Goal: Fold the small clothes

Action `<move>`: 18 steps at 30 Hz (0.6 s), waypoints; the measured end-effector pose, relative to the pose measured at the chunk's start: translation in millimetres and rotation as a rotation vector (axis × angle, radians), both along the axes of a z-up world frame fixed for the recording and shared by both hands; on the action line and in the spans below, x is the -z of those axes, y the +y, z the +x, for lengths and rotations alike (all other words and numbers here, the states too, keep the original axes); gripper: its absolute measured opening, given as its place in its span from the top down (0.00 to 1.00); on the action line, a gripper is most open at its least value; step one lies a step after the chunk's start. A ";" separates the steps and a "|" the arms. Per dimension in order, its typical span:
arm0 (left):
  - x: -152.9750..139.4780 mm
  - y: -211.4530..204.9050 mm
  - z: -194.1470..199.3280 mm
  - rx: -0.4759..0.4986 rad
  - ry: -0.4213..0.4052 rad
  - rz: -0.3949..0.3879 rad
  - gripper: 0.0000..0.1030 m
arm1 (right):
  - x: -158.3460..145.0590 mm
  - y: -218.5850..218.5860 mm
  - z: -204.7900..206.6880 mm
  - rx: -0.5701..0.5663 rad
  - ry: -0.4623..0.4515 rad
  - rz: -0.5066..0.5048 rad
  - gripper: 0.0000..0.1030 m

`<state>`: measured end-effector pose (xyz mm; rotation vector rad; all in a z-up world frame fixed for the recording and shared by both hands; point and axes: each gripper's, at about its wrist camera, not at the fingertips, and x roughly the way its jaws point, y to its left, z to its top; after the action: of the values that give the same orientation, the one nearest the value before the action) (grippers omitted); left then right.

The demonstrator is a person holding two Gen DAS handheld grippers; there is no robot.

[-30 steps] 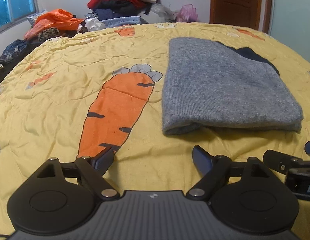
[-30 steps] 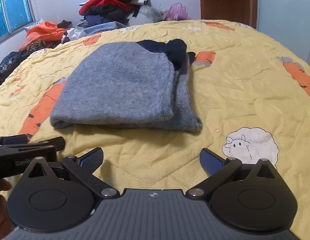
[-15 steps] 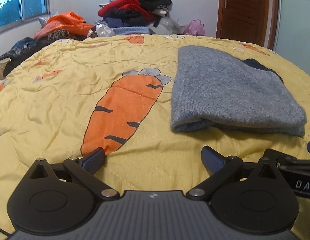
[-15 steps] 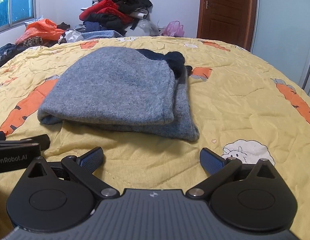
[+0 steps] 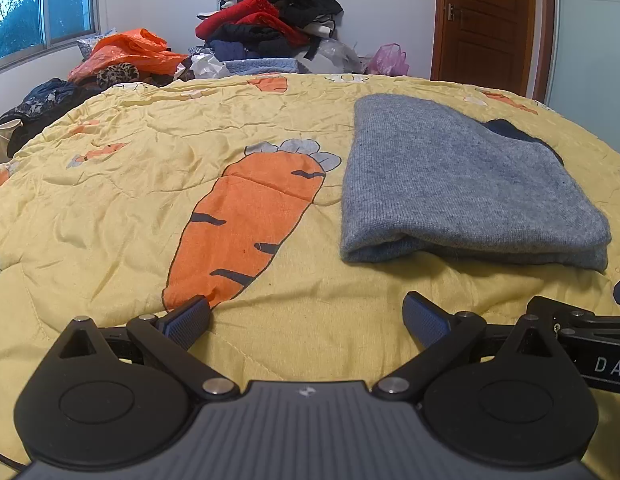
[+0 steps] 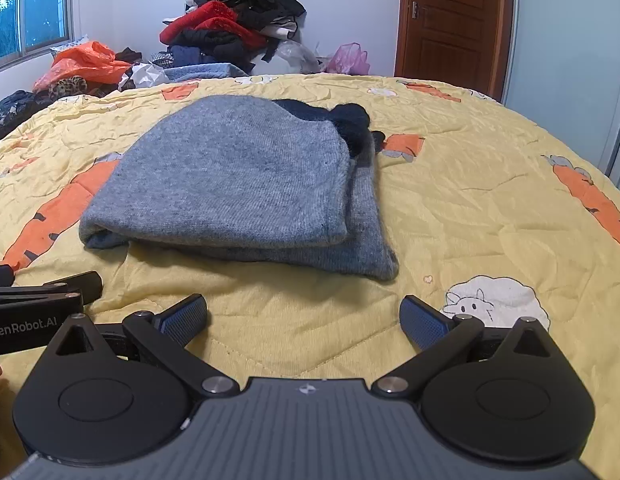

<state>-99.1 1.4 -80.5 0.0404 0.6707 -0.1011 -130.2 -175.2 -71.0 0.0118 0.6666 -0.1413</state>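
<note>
A grey knit garment [image 5: 461, 188] lies folded flat on the yellow carrot-print bedspread [image 5: 150, 184], with a dark navy part [image 5: 513, 132] showing at its far edge. It also shows in the right wrist view [image 6: 238, 180], with the navy part [image 6: 341, 120] behind it. My left gripper [image 5: 306, 320] is open and empty, in front of and to the left of the garment. My right gripper [image 6: 304, 320] is open and empty, just in front of the garment's near edge. Neither touches the garment.
A heap of clothes [image 5: 270, 24] and an orange bag [image 5: 130, 52] lie beyond the bed's far edge. A wooden door [image 5: 485, 20] stands at the back right. A sheep print [image 6: 493, 296] is by my right gripper. The other gripper shows at each view's edge [image 6: 38, 304].
Both grippers have tilted up and drawn slightly back from the garment, so more of the room shows. The garment has not moved. Both jaws stay open.
</note>
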 end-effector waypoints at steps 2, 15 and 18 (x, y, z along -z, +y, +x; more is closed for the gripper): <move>0.0 0.1 -0.1 0.000 0.000 0.000 0.00 | 0.0 0.3 -0.2 0.001 0.001 -0.001 0.00; -0.3 0.1 0.1 0.002 0.002 0.000 0.00 | -0.1 1.1 -0.5 0.003 0.001 -0.004 0.00; -0.5 0.3 0.1 0.002 0.003 0.001 0.00 | 0.1 1.5 -0.8 0.004 0.002 -0.006 0.00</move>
<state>-99.0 1.7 -80.1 0.0416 0.6732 -0.1032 -131.0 -173.7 -71.1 0.0076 0.6678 -0.1474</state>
